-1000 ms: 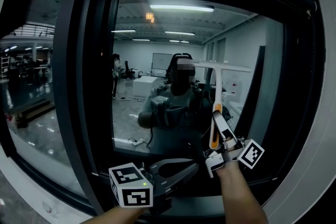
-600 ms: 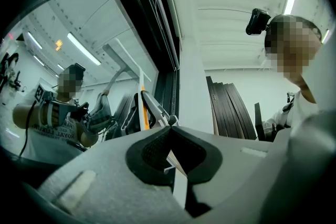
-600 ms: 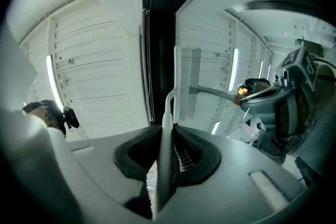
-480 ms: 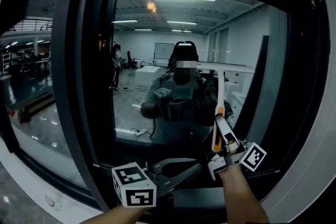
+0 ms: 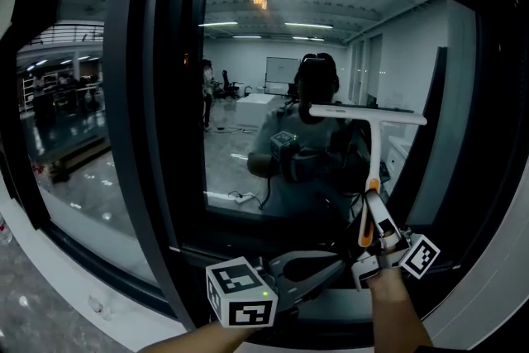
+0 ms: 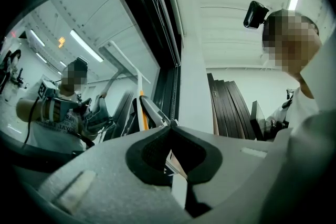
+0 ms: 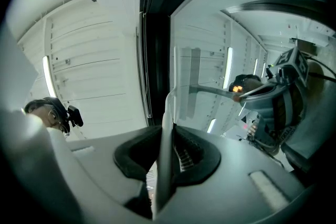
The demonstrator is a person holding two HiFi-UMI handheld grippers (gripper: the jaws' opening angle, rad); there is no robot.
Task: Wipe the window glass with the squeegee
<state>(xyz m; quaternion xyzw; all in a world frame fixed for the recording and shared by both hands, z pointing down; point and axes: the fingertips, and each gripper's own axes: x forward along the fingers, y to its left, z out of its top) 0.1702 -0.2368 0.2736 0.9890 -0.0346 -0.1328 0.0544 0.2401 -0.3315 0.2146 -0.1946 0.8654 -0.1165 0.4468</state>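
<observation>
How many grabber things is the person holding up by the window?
2. The left hand-held gripper is low in the middle, shut and empty. The right hand-held gripper, just right of it, grips the squeegee. None seem hidden.

No text legible to us, only square code patterns on left cube [image 5: 240,292] and right cube [image 5: 419,257].

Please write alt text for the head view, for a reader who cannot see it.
The right gripper holds a squeegee upright by its handle, the blade level in front of dark window glass. The left gripper sits low beside it, shut and empty. The glass reflects the person and a lit room.
</observation>
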